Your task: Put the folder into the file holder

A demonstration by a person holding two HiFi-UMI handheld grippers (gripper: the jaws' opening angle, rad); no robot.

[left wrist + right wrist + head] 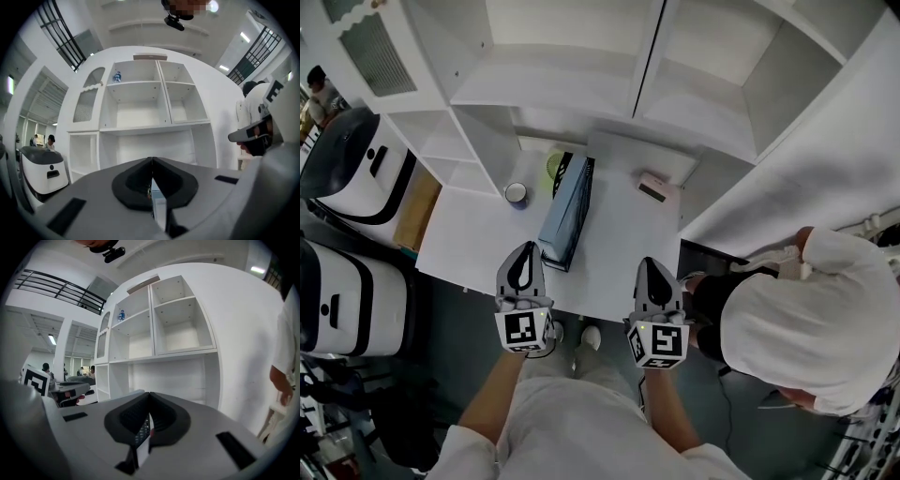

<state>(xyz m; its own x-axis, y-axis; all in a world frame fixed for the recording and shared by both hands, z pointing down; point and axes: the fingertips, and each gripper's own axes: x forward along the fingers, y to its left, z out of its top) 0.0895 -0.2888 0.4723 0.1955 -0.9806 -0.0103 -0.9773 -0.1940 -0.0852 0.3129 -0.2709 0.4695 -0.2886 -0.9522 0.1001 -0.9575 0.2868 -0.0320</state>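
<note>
Your left gripper [525,255] and right gripper [651,272] both have their jaws pressed together, empty. Just ahead of the left one, the blue-grey flat folder [562,211] stands in the black file holder [585,199]. A small round cup [516,194] sits to the folder's left, and a pink box [654,187] lies ahead of the right gripper. A person in white [806,328] crowds your right side.

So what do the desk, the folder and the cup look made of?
Desk: white, smooth and matte, likely laminated board, going by its even colour and soft glare.
Folder: blue-grey with flat, stiff faces, probably plastic or card.
Cup: pale inside, dark outside, maybe ceramic, but too small to tell.
</note>
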